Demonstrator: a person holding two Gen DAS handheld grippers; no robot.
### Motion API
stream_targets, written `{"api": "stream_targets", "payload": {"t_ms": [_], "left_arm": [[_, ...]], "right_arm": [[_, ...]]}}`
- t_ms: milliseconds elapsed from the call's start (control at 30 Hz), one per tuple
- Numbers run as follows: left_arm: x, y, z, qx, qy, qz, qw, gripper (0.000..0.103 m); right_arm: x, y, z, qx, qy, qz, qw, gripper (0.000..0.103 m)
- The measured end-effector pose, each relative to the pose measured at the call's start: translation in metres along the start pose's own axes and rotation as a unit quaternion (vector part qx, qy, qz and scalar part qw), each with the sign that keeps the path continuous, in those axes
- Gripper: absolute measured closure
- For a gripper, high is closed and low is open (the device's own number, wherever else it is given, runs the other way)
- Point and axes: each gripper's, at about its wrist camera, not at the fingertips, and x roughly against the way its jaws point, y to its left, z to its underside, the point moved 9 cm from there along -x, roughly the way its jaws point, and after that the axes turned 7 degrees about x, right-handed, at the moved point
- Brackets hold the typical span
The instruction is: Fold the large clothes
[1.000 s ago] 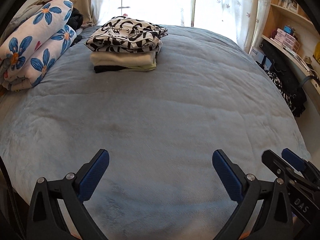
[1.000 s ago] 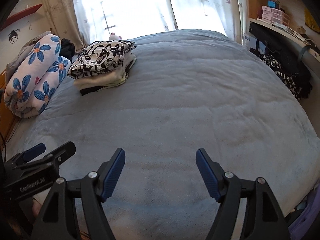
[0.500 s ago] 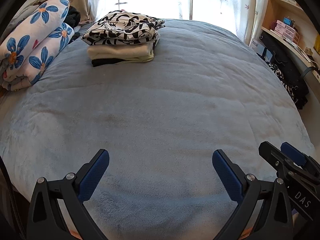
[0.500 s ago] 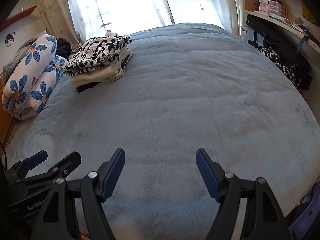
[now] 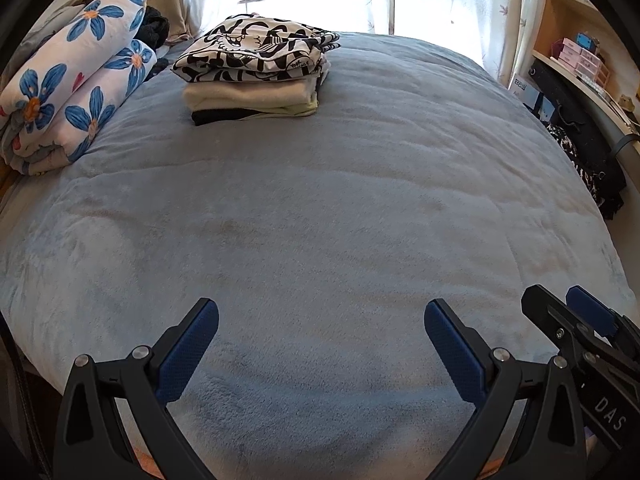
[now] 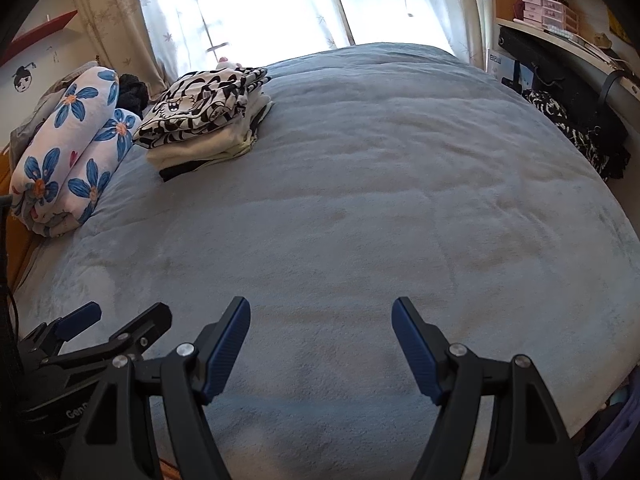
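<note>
Both the left tongs (image 5: 321,330) and the right tongs (image 6: 321,330) are held wide open and empty above the pale blue plush bedspread (image 5: 320,220). The only clothes seen are a folded stack topped by a black-and-white printed garment (image 5: 256,54) at eleven o'clock, beside a rolled white quilt with blue flowers (image 5: 76,88). If that finished stack is gripped carelessly, its layers are likely to be dragged apart and unfolded.
</note>
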Motion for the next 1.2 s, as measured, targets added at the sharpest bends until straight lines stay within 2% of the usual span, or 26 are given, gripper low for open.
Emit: {"api": "stream_targets", "payload": {"t_ms": [1200], "left_arm": [[0.020, 0.006, -0.001, -0.003, -0.021, -0.010, 0.9997, 0.001]], "right_arm": [[0.011, 0.006, -0.005, 0.007, -0.019, -0.001, 1.000, 0.029]]}}
